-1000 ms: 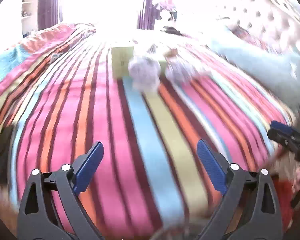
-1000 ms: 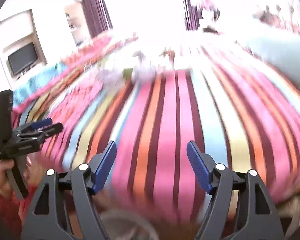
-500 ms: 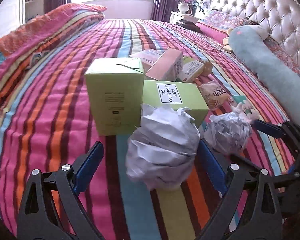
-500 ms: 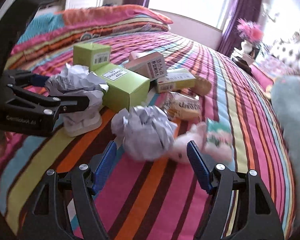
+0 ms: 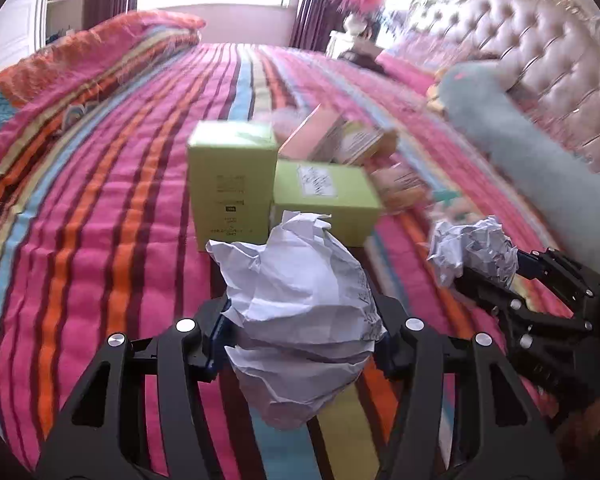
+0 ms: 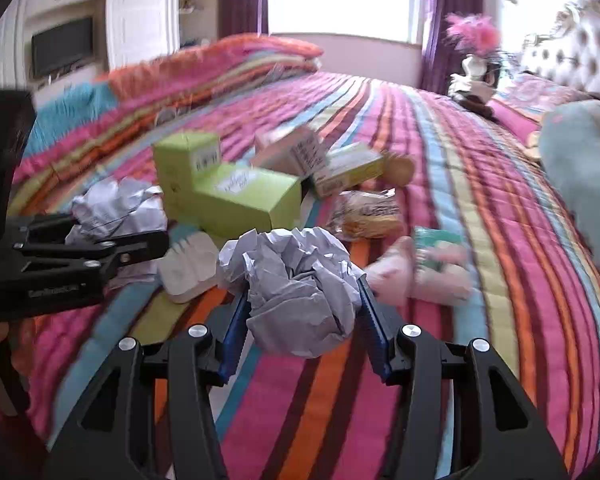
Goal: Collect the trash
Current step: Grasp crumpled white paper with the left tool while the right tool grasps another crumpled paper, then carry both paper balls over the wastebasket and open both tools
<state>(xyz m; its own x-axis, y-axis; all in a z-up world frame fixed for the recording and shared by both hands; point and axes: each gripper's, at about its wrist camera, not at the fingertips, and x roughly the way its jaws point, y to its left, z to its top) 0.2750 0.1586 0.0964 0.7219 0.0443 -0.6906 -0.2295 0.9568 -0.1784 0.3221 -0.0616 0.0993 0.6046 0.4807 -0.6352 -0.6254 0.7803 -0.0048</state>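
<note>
Two crumpled paper balls are seen on the striped bedspread (image 5: 100, 200). The larger ball (image 5: 300, 320) is pinched by the closing jaws of the left gripper (image 5: 300, 340); the smaller ball (image 6: 296, 292) is squeezed by the closing right gripper (image 6: 300, 320). Behind them, two green boxes (image 5: 232, 184) (image 5: 324, 196) are stood touching, beside other cartons.

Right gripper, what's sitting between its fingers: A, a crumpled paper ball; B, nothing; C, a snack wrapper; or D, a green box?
A: a crumpled paper ball sits between the blue pads of the right gripper, whose jaws are closing on it.
</note>
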